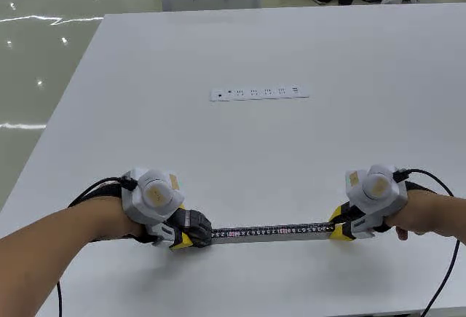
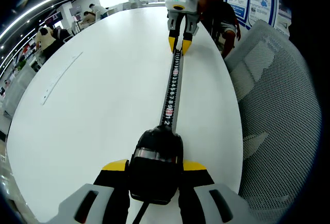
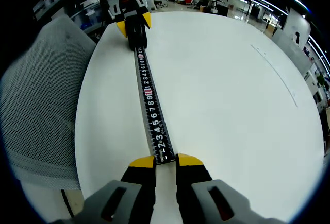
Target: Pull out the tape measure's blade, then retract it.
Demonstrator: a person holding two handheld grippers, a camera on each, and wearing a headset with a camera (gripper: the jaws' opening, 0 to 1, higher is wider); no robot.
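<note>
Stretching along the near edge of the counter [image 1: 291, 157], the tape measure's blade [image 1: 273, 232] runs from its case [image 1: 194, 226], clamped in the left hand-held gripper [image 1: 183, 239], to its tip, pinched by the right hand-held gripper [image 1: 340, 227].

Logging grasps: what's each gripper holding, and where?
Left gripper grips the tape measure by the sides of its case. Right gripper pinches the blade at its end.

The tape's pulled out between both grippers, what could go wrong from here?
1. The right gripper holds only the very end of the blade. If it slips, the blade may whip back into the tape measure case.
2. The left gripper clamps the case by its sides, so a hard pull might twist it loose.
</note>
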